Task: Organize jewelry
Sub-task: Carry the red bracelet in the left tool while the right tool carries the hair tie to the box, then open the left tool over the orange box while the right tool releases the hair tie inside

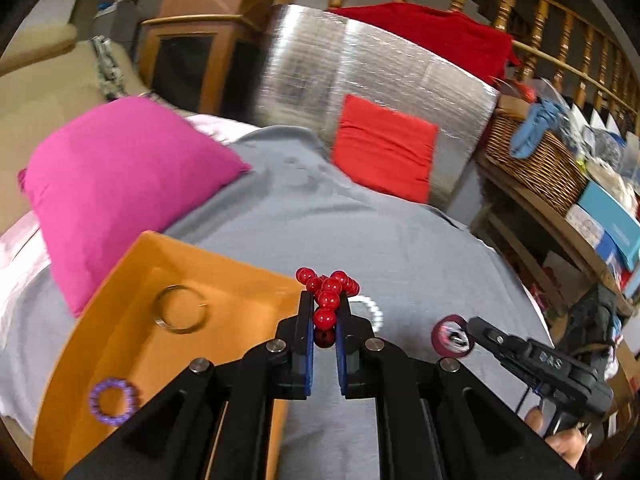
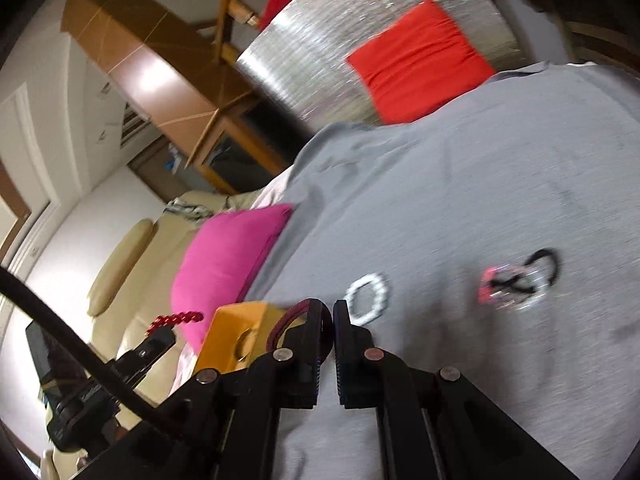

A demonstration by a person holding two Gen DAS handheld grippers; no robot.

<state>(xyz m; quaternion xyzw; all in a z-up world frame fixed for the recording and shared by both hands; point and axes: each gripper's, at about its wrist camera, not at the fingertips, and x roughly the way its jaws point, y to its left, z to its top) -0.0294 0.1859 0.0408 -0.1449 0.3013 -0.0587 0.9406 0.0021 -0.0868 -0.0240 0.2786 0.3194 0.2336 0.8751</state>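
Red beads first: from the left wrist camera, the left gripper (image 1: 325,312) is clenched on a red bead bracelet (image 1: 327,288), the loose end bunching above the fingertips, and it hangs right at the edge of the orange box (image 1: 256,280), so I'd guess that's where it's headed. That box already has a gold bangle (image 1: 181,309) and a purple bead bracelet (image 1: 114,400) in it, so it looks like the collecting spot. Off to the right, the right gripper (image 1: 472,330) pinches a dark red ring-shaped bracelet (image 1: 452,336), and a white bead bracelet (image 1: 370,308) lies on the grey blanket (image 1: 360,220) just past the left fingers. From the right wrist camera, the right gripper (image 2: 333,316) is clamped on that dark red bracelet (image 2: 288,320), held up off the blanket, near the box (image 2: 240,332). Not yet sorted: the white bracelet (image 2: 366,294) and a blurry pink-and-black bundle (image 2: 516,280) further right. Room-wise it's a bed or sofa with a pink cushion (image 2: 228,264), a red cushion (image 2: 420,60) and wooden furniture behind.
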